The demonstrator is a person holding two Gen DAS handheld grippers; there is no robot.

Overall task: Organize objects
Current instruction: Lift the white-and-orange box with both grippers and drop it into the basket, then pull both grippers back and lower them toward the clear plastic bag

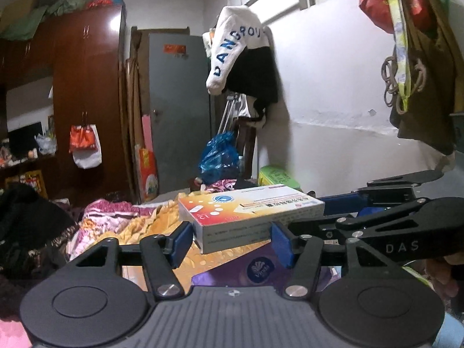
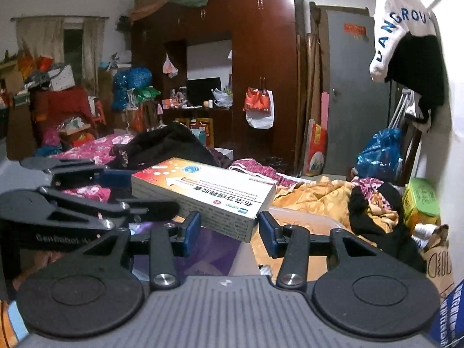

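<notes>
A flat cardboard box [image 1: 249,214], glossy white and orange, sits between both tools above a purple pack [image 1: 261,266]. The left tool [image 1: 230,242] brackets its end, pads seemingly touching; the right tool [image 2: 229,230] stands open around its corner. Rumpled orange bedding [image 2: 313,194] lies beyond the box.

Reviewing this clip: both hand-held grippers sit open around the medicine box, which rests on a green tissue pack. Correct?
Not quite. The tissue pack under the medicine box is purple, not green, as the left wrist view shows. The rest holds: the left hand-held gripper and right hand-held gripper are open, with the box's ends between their pads.
</notes>
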